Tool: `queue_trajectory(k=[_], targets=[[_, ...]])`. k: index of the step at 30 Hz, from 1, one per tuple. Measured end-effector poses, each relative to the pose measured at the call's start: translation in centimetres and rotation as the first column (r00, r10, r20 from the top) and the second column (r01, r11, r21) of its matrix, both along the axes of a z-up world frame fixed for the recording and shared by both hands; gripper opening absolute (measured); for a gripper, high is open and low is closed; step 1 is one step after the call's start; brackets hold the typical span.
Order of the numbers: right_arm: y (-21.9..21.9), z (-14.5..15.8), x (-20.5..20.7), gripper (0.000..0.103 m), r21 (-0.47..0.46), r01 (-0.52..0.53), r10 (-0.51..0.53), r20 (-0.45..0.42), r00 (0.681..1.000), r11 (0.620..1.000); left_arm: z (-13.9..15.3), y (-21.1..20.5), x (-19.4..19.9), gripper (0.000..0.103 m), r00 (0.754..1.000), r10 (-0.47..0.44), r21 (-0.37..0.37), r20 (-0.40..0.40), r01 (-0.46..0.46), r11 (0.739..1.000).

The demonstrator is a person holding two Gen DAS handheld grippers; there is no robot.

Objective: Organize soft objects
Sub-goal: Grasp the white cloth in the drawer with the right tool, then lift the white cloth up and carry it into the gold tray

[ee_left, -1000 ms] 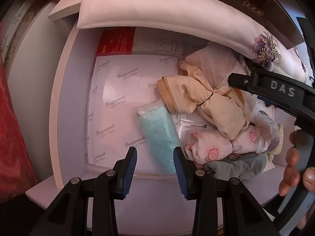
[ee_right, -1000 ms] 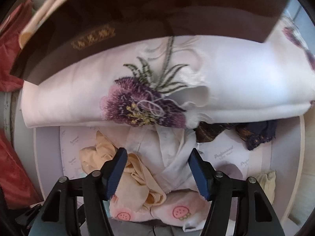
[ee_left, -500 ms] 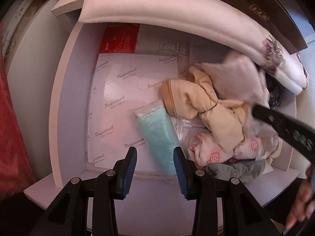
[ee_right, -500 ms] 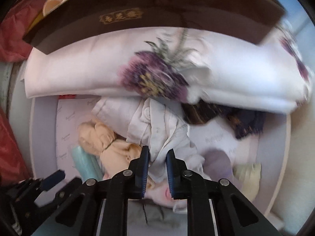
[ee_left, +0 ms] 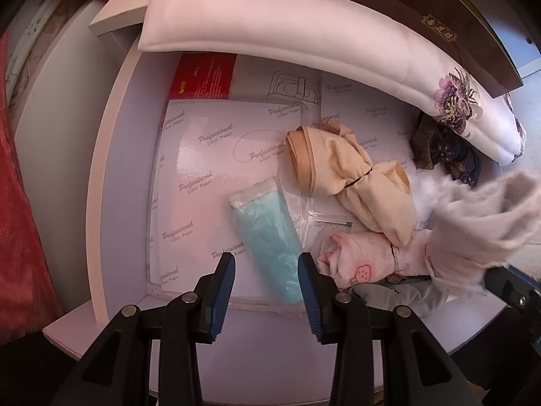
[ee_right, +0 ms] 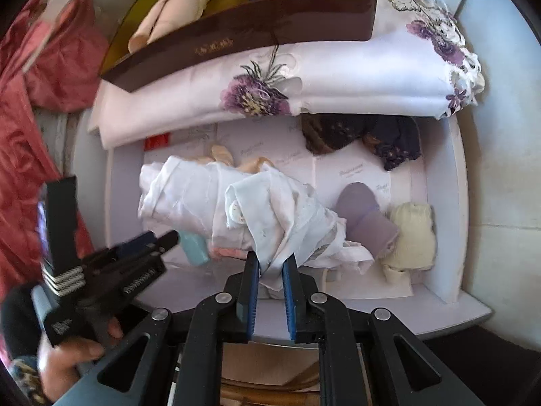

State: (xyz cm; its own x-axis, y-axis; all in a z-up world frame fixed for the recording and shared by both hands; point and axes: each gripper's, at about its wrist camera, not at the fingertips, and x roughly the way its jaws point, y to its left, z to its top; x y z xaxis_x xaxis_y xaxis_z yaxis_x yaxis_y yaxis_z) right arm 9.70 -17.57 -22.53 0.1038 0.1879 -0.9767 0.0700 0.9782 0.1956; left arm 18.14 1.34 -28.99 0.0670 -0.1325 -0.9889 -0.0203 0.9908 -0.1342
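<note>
Pinching a fold of the white garment [ee_right: 257, 203] between its blue pads, the right gripper [ee_right: 271, 270] has just closed on the cloth and holds it bunched above the tray [ee_right: 439, 237], most of the fabric hanging free toward the tray's left half. A grip on one fold suits a limp thing: it comes up in a single piece, probably bound for the dark box [ee_right: 257, 34] that sits on the folded floral bedding [ee_right: 338, 77] along the tray's far edge, where a beige piece already lies.

The left gripper [ee_left: 267, 270] hangs over the near edge, pointing down, its jaws partly apart and gripping nothing; the teal packet [ee_left: 267, 240] lies below them, not between the pads.

Still in the tray are a beige tied bundle [ee_left: 355, 182] near the middle, a pink strawberry-print bundle [ee_left: 358, 260] by the near edge, dark lace pieces [ee_right: 361, 135] in the far right corner, and a lilac sock [ee_right: 365, 213] beside a cream bundle [ee_right: 410, 237] at the right edge. Printed paper sheets [ee_left: 209, 169] line the tray floor. Red cloth [ee_right: 30, 135] is heaped outside its left edge.
</note>
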Motion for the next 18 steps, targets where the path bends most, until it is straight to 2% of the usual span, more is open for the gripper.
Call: queue_trajectory(k=[2,4,5,10,12,15,18], targets=[[0.0,-0.4,0.6,0.028,0.020,0.000,0.000,0.002,1.000,1.000,0.1,-0.1,0.0,0.038,1.000,-0.002,0.005,-0.001,0.002,1.000],[-1.0,-0.2,0.9,0.066,-0.017,-0.002,0.002,0.013,1.000,1.000,0.0,-0.1,-0.1,0.038,1.000,0.001,0.009,-0.004,-0.001,1.000],[-1.1,-0.2,1.1,0.070,-0.046,-0.006,0.007,0.026,1.000,0.999,-0.1,-0.1,-0.1,0.038,1.000,0.004,0.008,-0.006,-0.004,1.000],[-0.5,0.3,2.3,0.071,-0.119,-0.083,0.091,0.069,0.993,0.989,-0.2,-0.3,0.0,0.038,1.000,0.002,0.003,-0.008,-0.002,1.000],[0.8,0.1,3.4,0.075,-0.174,-0.162,0.180,0.092,0.979,0.971,-0.3,-0.4,0.0,0.038,1.000,0.001,0.002,-0.009,-0.001,1.000],[1.9,-0.7,4.8,0.079,-0.253,-0.226,0.256,0.092,0.962,0.941,-0.4,-0.3,0.1,0.038,1.000,0.007,-0.001,-0.011,-0.007,1.000],[1.1,-1.5,6.3,0.079,-0.237,-0.178,0.205,0.097,0.974,0.955,-0.3,-0.1,0.1,0.038,1.000,0.014,-0.004,-0.014,-0.014,1.000]])
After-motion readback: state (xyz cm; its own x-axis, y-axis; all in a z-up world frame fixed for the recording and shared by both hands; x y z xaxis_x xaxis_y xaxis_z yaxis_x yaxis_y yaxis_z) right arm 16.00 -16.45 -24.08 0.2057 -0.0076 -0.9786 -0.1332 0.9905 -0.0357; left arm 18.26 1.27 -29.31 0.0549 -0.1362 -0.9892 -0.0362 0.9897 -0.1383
